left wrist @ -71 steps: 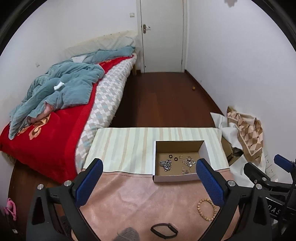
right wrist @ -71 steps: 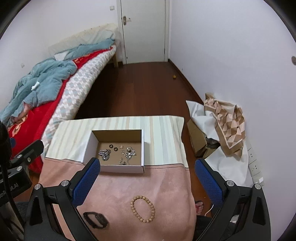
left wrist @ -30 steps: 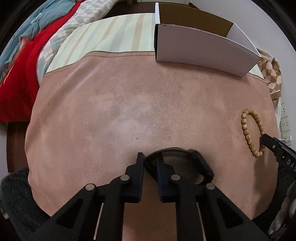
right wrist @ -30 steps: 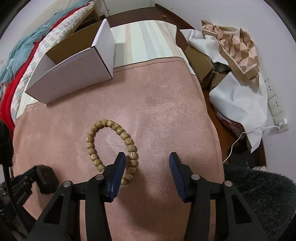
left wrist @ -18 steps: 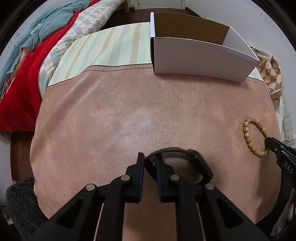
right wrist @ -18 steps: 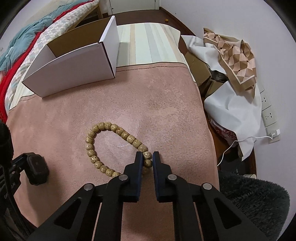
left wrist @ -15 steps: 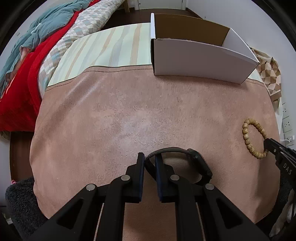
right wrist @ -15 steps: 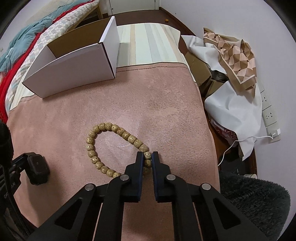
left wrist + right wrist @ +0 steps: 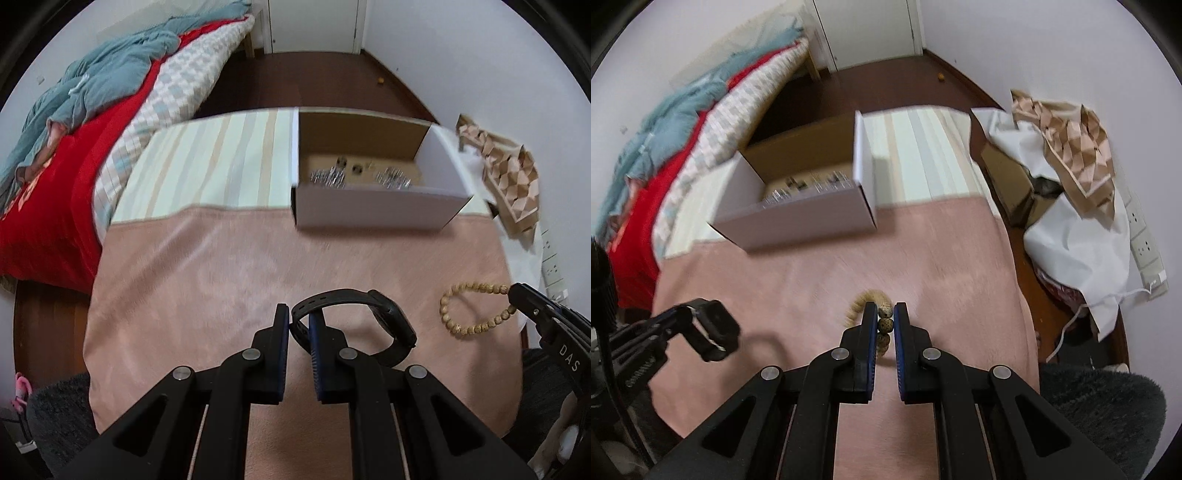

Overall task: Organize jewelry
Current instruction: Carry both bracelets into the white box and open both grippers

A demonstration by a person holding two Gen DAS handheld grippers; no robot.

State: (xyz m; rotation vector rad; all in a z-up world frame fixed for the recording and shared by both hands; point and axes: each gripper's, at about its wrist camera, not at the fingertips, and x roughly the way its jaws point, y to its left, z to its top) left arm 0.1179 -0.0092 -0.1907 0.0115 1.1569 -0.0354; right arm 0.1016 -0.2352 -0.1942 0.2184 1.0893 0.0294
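Observation:
My left gripper (image 9: 298, 314) is shut on the strap of a black wristband (image 9: 373, 314) and holds it above the pink cloth (image 9: 221, 266). My right gripper (image 9: 885, 312) is shut on a wooden bead bracelet (image 9: 885, 323), which hangs from the fingers; it also shows in the left wrist view (image 9: 469, 306). A white cardboard box (image 9: 369, 210) stands at the cloth's far edge with several small metal jewelry pieces (image 9: 328, 177) inside. The box also shows in the right wrist view (image 9: 805, 221). The left gripper and wristband appear at the left of the right wrist view (image 9: 713, 328).
The table has a striped cloth (image 9: 221, 166) at the back. A bed with red and teal bedding (image 9: 74, 129) lies to the left. White and patterned fabric (image 9: 1071, 166) is piled over boxes on the floor to the right, near wall sockets (image 9: 1145, 243).
Both grippers have risen from the cloth, each lifting its piece. The box's inside has come into view. Earlier the right gripper closed on the beads.

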